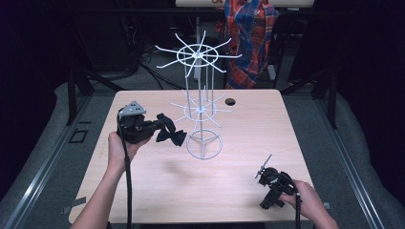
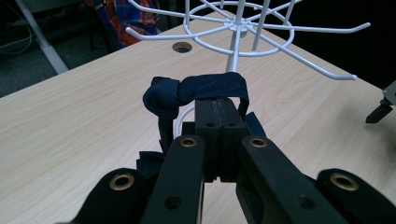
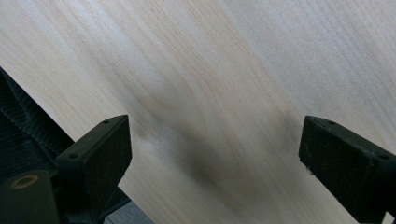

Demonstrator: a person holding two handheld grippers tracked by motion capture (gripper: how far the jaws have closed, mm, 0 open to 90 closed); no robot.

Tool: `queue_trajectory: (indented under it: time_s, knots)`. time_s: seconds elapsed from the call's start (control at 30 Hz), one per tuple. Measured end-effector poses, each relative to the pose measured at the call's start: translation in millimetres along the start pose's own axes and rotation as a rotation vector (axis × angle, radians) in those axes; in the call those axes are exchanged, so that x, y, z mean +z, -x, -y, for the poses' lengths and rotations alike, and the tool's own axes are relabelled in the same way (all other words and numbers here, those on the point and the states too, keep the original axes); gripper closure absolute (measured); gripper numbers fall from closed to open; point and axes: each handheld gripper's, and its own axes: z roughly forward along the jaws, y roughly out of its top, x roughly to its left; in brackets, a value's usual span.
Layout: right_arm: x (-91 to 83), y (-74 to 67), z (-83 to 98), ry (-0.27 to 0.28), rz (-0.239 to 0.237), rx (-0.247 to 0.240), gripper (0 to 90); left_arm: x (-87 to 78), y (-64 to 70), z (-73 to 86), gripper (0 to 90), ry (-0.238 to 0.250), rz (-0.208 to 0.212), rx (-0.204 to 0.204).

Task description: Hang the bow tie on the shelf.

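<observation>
- Broadly, the table (image 1: 157, 191) is a pale wood top with a small round hole (image 1: 230, 101) near its far edge; a plaid cloth (image 1: 250, 28) hangs beyond it.
- Next in size, a white wire rack (image 1: 200, 95) stands upright near the middle of the table, with two tiers of radiating hooked arms on a round base.
- Then the left gripper (image 1: 160, 125), held above the table just left of the rack, has its jaws closed on a dark blue bow tie (image 1: 171, 136); in the left gripper view the strap (image 2: 212, 86) loops over the jaw tips, with the knot (image 2: 161, 95) at their left.
- Judging by this, the lower tier's arms lie straight ahead of the strap, so the left hand is nearer for hanging it.
- Lastly, the right gripper (image 1: 261, 168) rests low at the near right, well apart from the rack, jaws spread wide over bare wood.
</observation>
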Motion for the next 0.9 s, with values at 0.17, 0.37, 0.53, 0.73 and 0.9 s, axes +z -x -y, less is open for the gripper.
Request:
queue_trajectory:
  time_s: [0.17,0.37,0.53,0.73,0.9]
  knots:
    - [-1.0,0.6,-0.5,-0.013,0.008,-0.015,9.3,6.6,-0.4,-1.2,90.0,-0.012,-0.006,0.000]
    - [-0.4,0.4,-0.4,-0.004,0.005,-0.015,9.3,14.2,-0.7,-0.8,90.0,-0.017,-0.001,-0.007]
    - [-0.3,-0.4,-0.2,0.000,0.001,-0.007,9.3,18.7,-2.3,1.3,90.0,-0.010,0.012,-0.027]
    - [-0.6,-0.4,-0.2,-0.001,0.003,-0.007,9.3,24.5,-4.3,6.6,90.0,0.013,0.052,-0.069]
    - [-0.1,0.0,-0.1,0.002,0.008,-0.011,9.3,28.1,-5.6,10.0,90.0,0.023,0.079,-0.098]
